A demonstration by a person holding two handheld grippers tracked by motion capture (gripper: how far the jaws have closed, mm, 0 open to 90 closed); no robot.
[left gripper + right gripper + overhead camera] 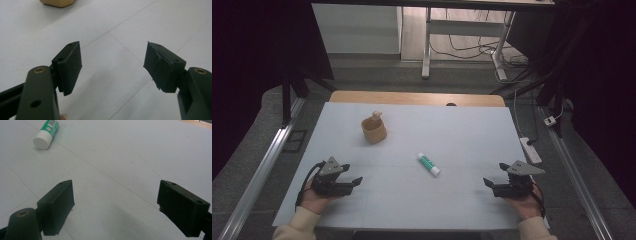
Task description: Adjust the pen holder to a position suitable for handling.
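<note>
Resting apart — left gripper [354,181], right gripper [488,183] gaping; glue stick [429,164] between.

- This place looks like a lab or a test room, not a home.
- A white work table [412,145] stands between metal rails [259,175] on a grey floor.
- Dark curtains [257,45] hang at both sides.
- Behind, loose cables [472,47] and a power strip [531,150] lie on the floor near a desk frame [428,45].
</note>
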